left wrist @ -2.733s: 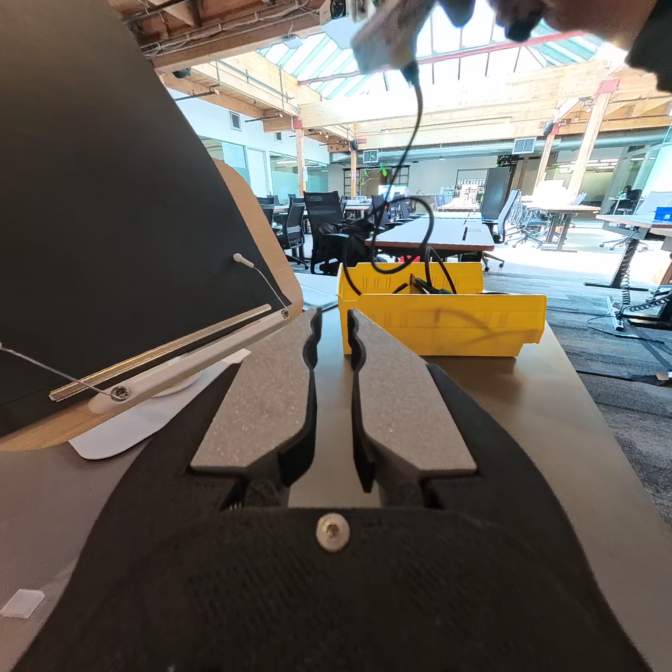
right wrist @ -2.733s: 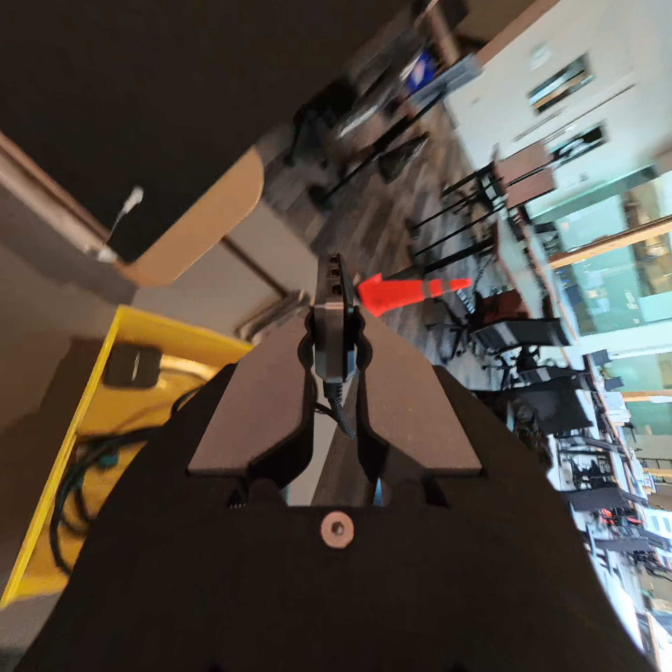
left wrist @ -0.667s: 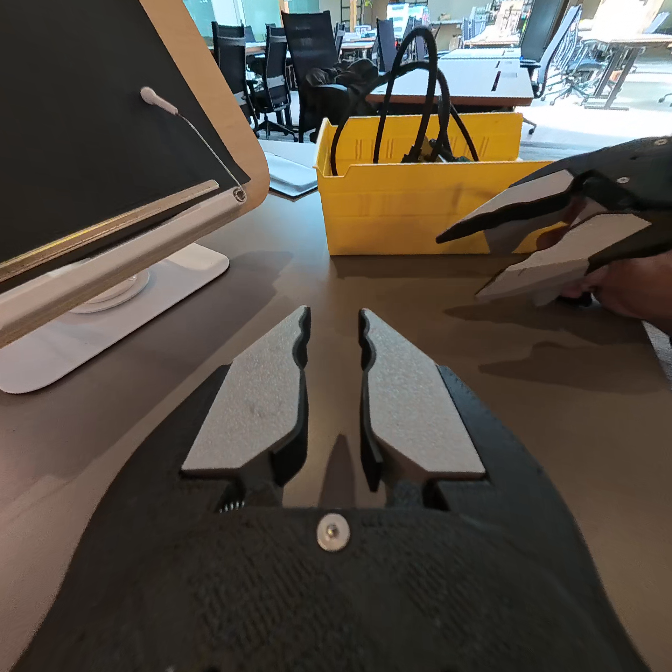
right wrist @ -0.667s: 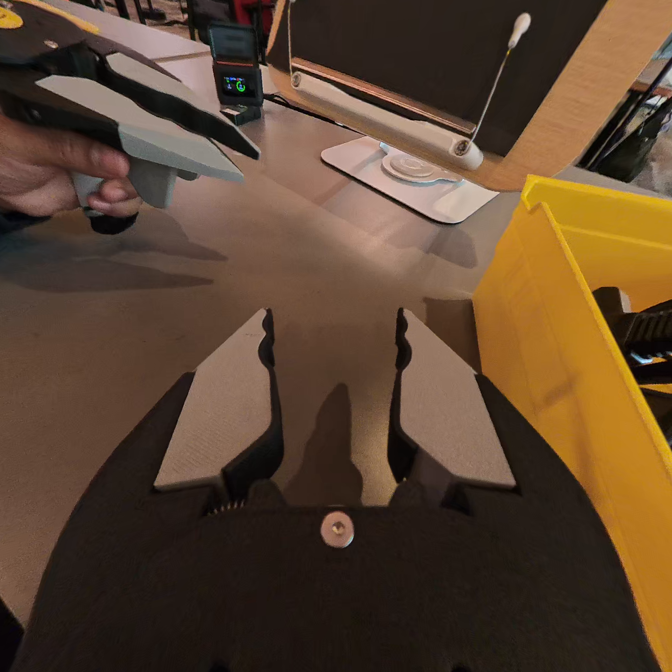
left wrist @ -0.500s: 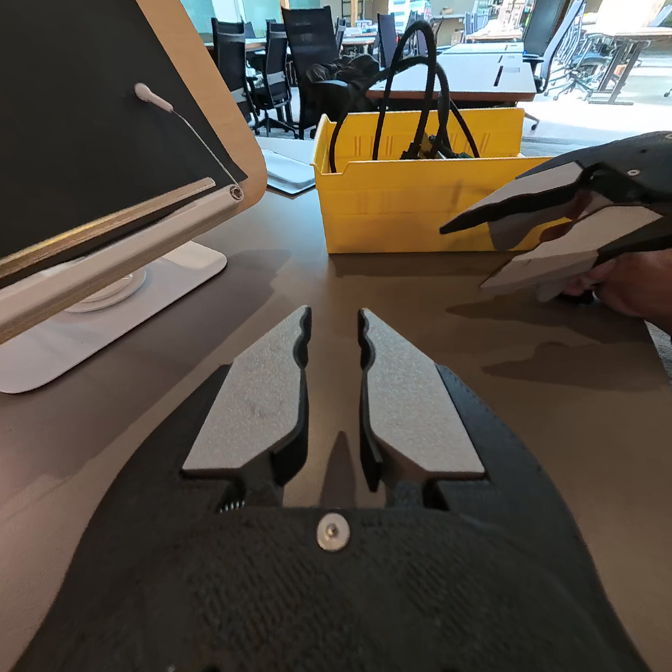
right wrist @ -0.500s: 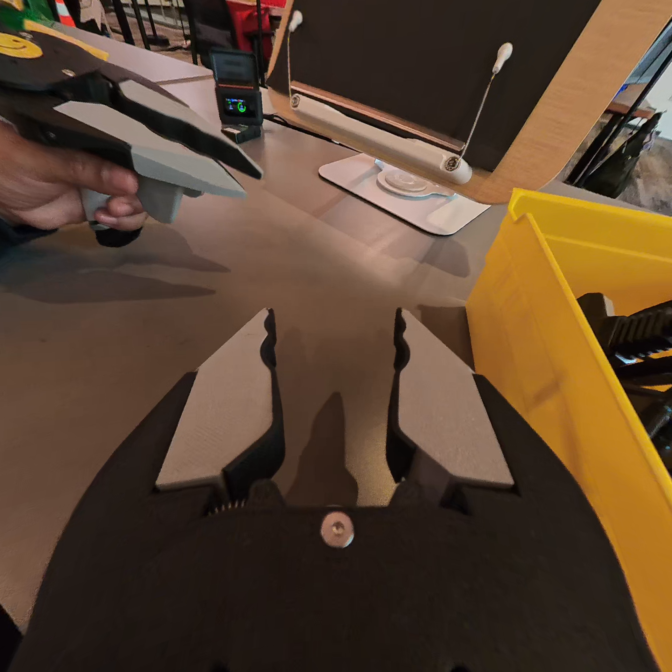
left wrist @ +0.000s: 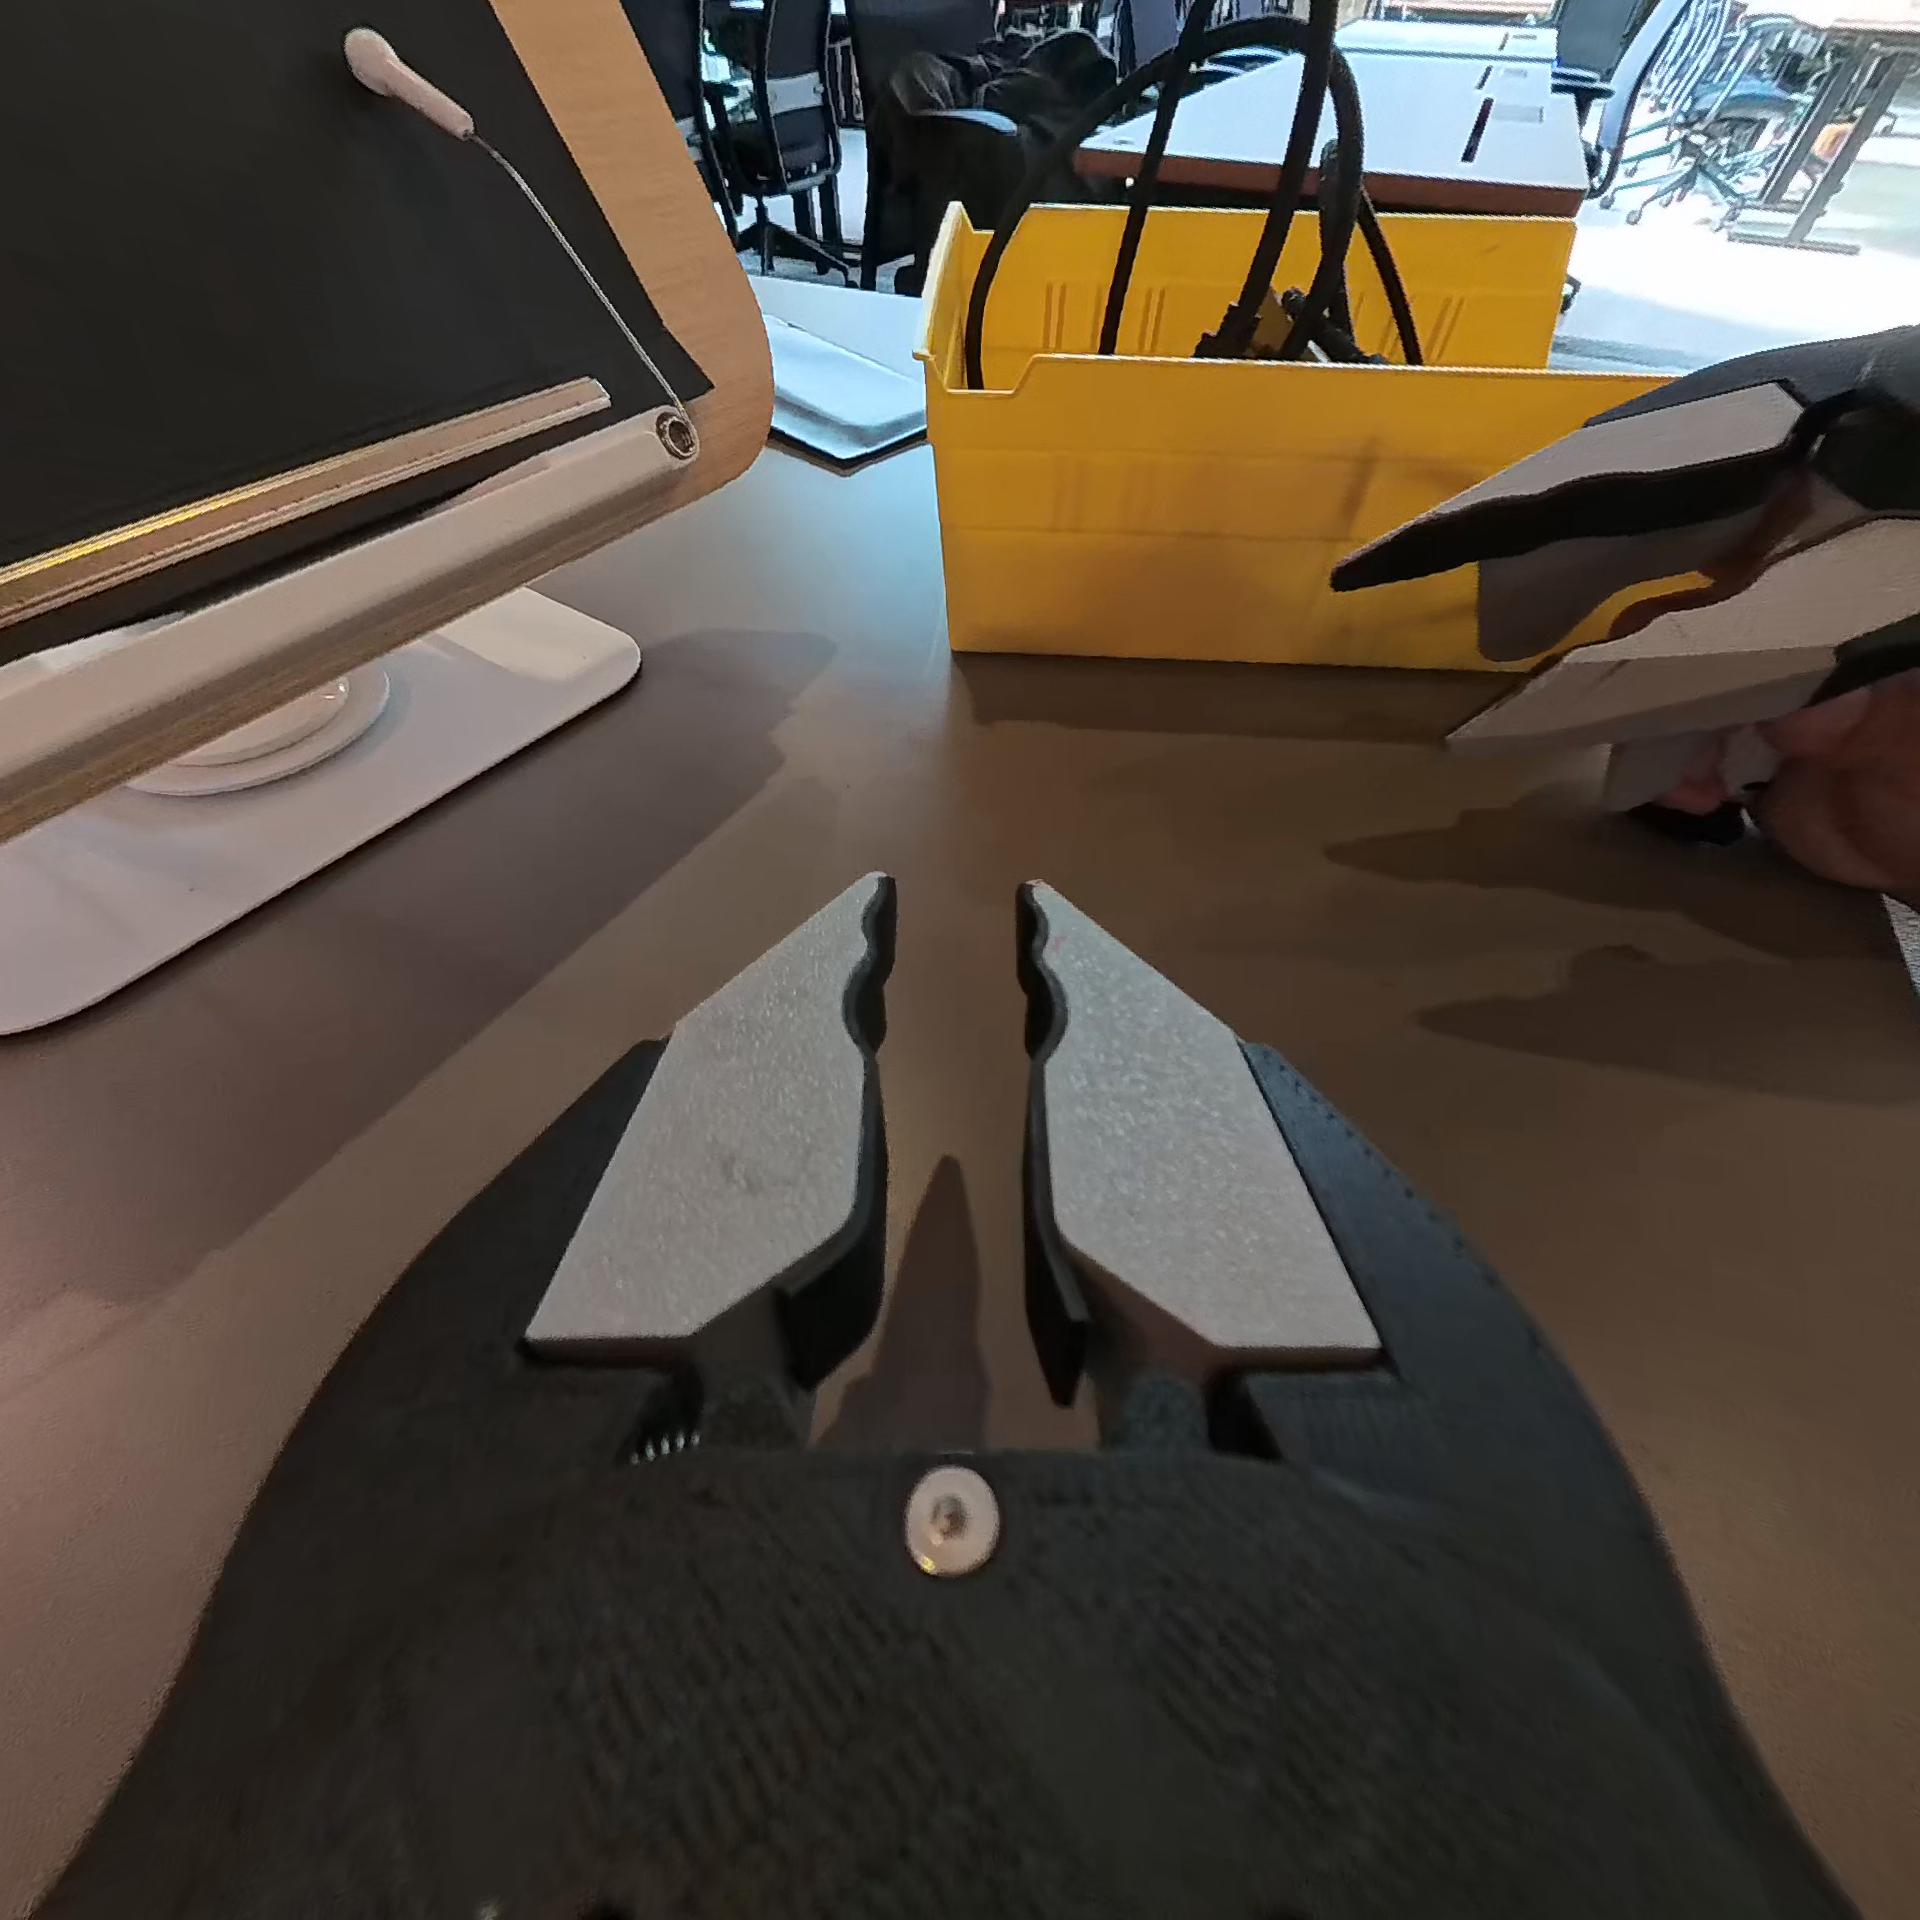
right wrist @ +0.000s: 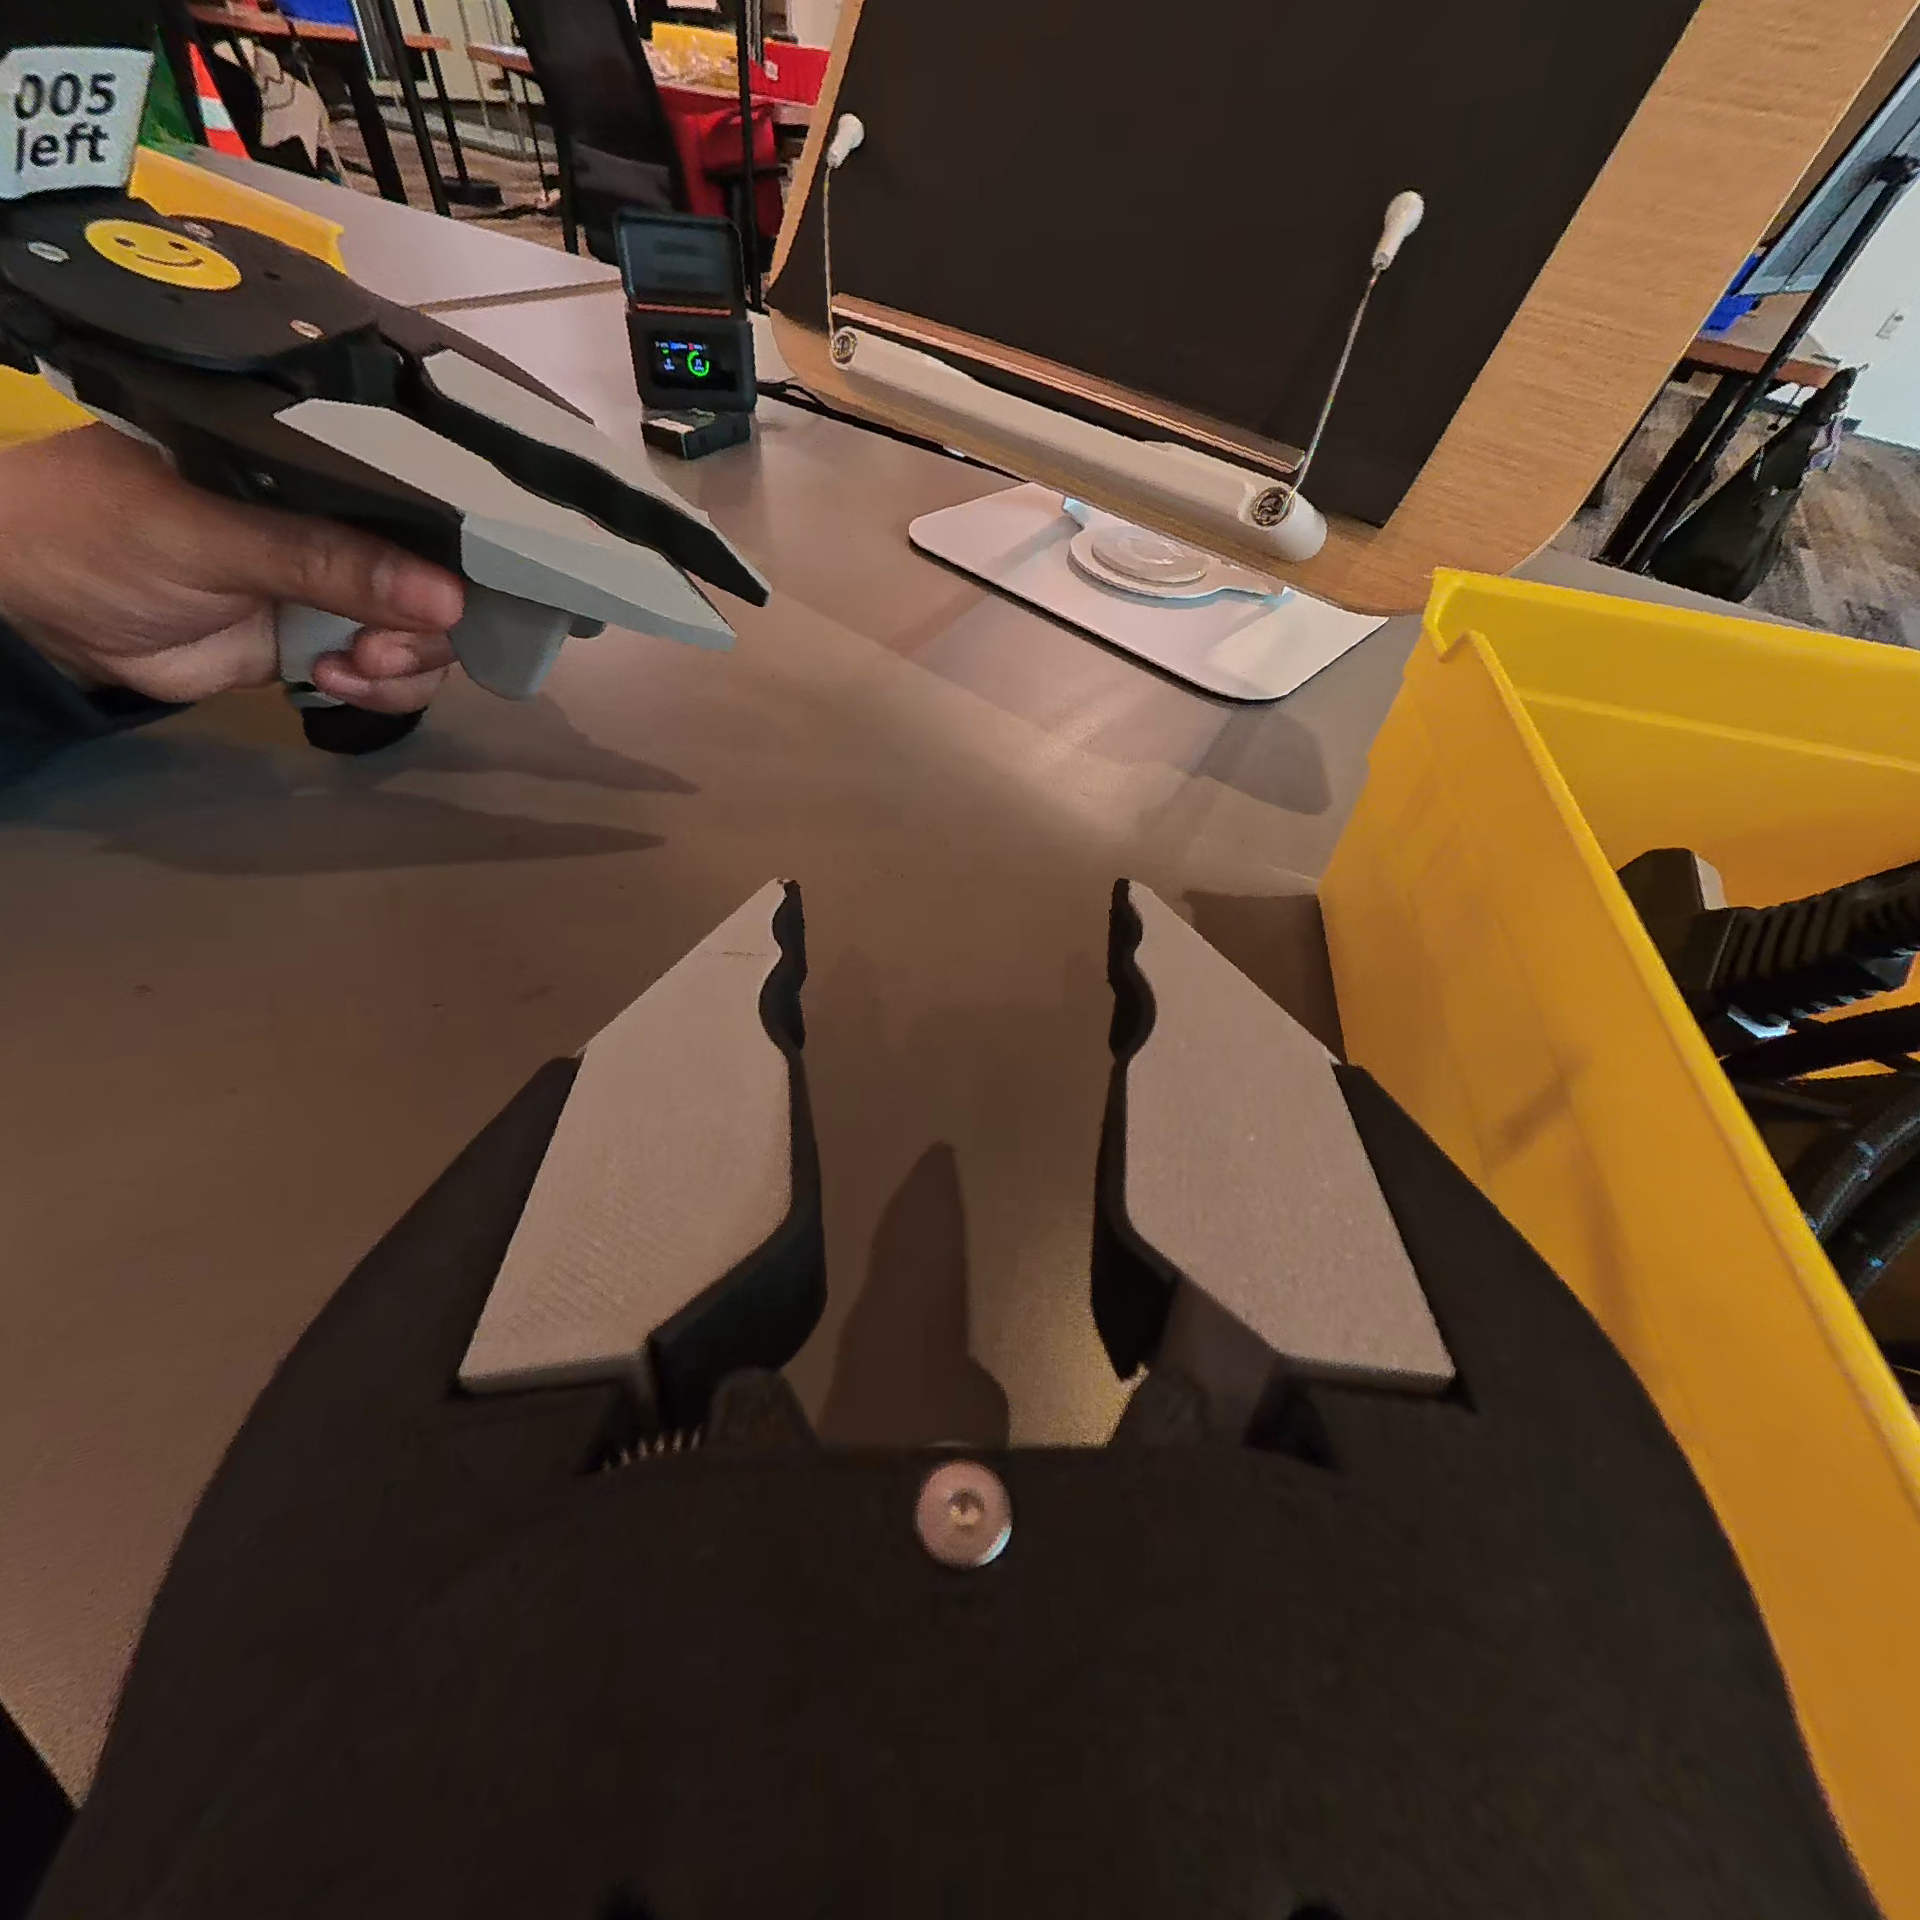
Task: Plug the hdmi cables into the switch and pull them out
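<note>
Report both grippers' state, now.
Left gripper: open, narrow gap, holding nothing.
Right gripper: open wider, holding nothing.

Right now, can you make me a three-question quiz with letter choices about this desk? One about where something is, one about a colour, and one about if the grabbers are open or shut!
1. Where are the black cables?
A. inside the bin
B. flat on the desk
C. held by a gripper

2. What colour is the bin?
A. blue
B. yellow
C. white

3. How are the two grippers?
A. both open and empty
B. both shut
C. one clamped on a cable

Answers:
1 A: the black cables loop up out of the yellow bin.
2 B: its walls are bright yellow in both views.
3 A: the left gripper and the right gripper each show a bare gap over the desk.
</note>
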